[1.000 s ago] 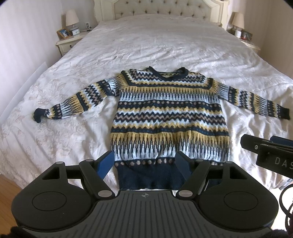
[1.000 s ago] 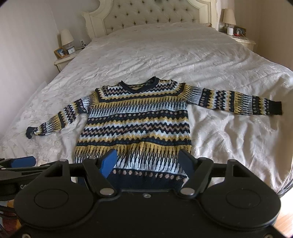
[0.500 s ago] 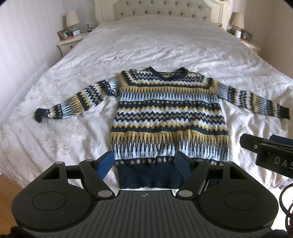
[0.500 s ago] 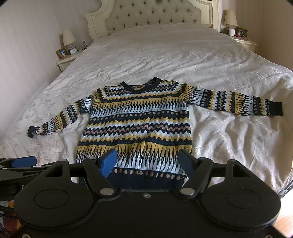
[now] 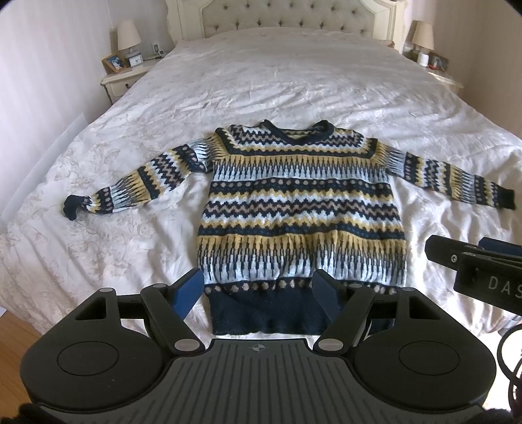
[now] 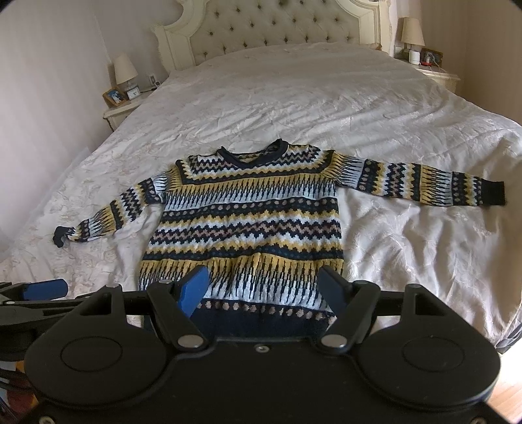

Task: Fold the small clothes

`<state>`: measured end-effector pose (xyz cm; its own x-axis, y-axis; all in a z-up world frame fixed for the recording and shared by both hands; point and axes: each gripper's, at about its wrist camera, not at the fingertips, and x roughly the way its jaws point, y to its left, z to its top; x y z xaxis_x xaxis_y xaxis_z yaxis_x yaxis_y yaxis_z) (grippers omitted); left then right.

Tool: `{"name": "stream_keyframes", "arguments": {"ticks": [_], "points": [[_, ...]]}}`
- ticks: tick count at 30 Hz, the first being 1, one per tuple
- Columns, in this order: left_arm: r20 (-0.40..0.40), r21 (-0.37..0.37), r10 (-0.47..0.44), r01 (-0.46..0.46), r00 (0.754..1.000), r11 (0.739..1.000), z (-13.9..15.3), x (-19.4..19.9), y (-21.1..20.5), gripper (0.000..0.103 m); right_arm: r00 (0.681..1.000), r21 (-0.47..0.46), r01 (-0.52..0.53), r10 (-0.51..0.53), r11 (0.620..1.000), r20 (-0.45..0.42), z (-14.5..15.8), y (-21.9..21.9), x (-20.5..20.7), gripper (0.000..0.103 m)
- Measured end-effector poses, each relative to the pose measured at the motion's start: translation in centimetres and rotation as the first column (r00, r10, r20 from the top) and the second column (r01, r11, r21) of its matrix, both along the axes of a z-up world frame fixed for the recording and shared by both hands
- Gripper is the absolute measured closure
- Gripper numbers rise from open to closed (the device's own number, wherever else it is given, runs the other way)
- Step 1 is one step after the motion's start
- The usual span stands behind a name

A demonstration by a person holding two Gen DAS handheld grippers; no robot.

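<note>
A knitted sweater [image 5: 300, 208] with navy, yellow and pale blue zigzag bands lies flat on the white bed, front up, both sleeves spread out sideways, navy hem toward me. It also shows in the right wrist view [image 6: 248, 225]. My left gripper [image 5: 257, 290] is open and empty, held above the hem near the bed's foot. My right gripper [image 6: 264, 287] is open and empty, also above the hem. The right gripper shows at the right edge of the left wrist view [image 5: 473, 261]. The left gripper shows at the left edge of the right wrist view [image 6: 39, 293].
The white bedspread [image 5: 293, 81] covers a wide bed with a tufted headboard [image 5: 293, 16]. Nightstands with lamps stand at the left [image 5: 124, 75] and the right [image 5: 434, 65] of the headboard. Wooden floor [image 5: 16, 329] shows at the bed's foot.
Both grippers have drawn back and risen slightly, so the sweater sits a little lower and farther in view. The sweater has not moved.
</note>
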<state>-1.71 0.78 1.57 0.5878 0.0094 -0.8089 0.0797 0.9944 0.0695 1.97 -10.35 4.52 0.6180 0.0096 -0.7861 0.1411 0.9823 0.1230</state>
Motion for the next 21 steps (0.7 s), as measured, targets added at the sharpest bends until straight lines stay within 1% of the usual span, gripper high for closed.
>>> {"name": "stream_keyframes", "arguments": {"ticks": [21], "points": [[-0.013,0.007,-0.003,0.003,1.000,1.000,-0.09,0.36,-0.58,0.031,1.000,0.007,-0.002,0.002,1.000,-0.001,-0.45,-0.67,0.11,0.027]]}}
